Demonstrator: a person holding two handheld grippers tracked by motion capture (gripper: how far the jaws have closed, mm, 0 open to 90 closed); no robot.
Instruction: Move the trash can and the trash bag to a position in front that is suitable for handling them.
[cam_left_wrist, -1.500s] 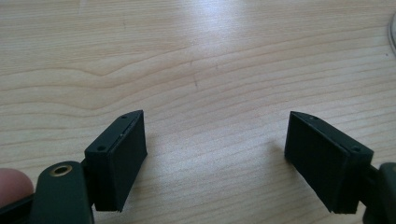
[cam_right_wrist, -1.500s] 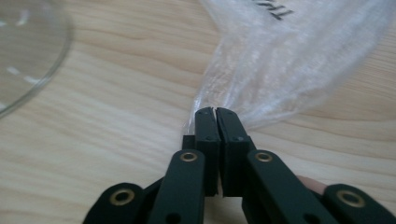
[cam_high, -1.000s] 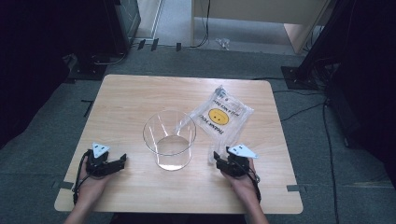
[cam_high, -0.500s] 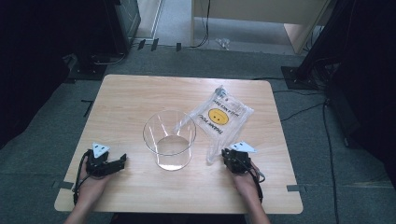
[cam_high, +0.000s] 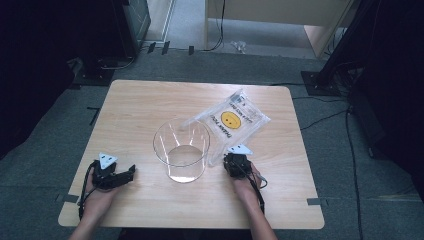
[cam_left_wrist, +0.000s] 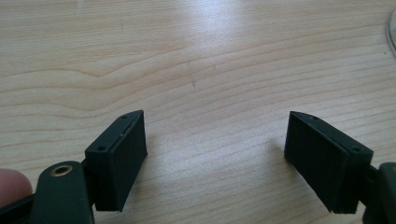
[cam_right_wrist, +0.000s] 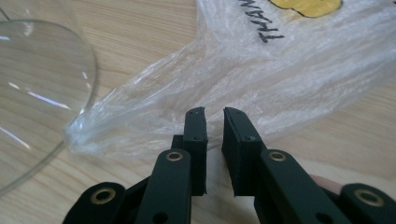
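Right gripper view: crinkled clear plastic bag (cam_right_wrist: 261, 70) beside the glass bowl (cam_right_wrist: 42, 79).
The right gripper (cam_right_wrist: 215, 122), jaws just closing, stands nearly shut at the bag's edge (grip unclear); high view adds the left gripper (cam_high: 120, 175), wide over bare wood.

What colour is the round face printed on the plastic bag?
Yellow, with dark eyes and smile, on the clear plastic bag; the high view shows it best.
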